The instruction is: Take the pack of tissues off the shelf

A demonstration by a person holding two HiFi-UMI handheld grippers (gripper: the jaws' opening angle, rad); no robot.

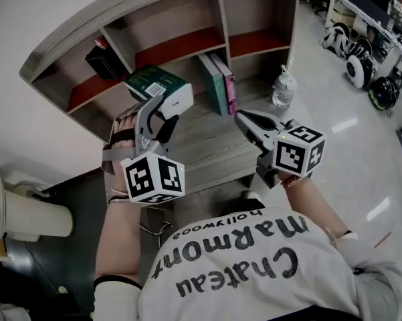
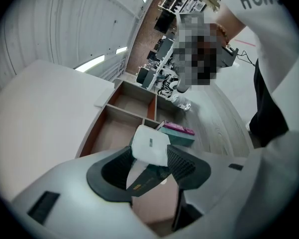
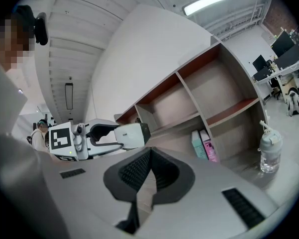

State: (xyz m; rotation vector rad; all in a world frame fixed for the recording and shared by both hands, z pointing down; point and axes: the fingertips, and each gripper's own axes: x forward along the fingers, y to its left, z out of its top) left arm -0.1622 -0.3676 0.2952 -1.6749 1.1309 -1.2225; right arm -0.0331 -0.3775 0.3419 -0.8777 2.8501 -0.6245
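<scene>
item 1, far left of the shelf (image 1: 180, 45): a black box (image 1: 105, 59) sits in the upper left compartment, untouched. item 2, in front of the shelf's left half: the left gripper (image 1: 159, 112), jaws clamped on the pack of tissues (image 1: 159, 89). the left gripper view shows both pads pressing the pack's white end, one on each side. the pack hangs in the air, green face up, with the compartments behind it and apart from it. item 3, at the shelf's middle, lower level: a teal book and a pink book (image 1: 218, 82) stand upright side by side, not involved. item 4, in front of the shelf's right half, over the wood-grain surface (image 1: 214, 156): the right gripper (image 1: 243, 119), jaws drawn together with nothing between them, near the pack but apart from it. item 5, at the shelf's right end: a clear bottle (image 1: 283, 89) stands on the same surface. status: the grasp is made and the pack appears clear of the shelf, so the removal looks essentially done. remaining, by judgement: carry the pack away from the shelf and set it down or hand it over, with the grip kept firm on the soft wrapper.
</scene>
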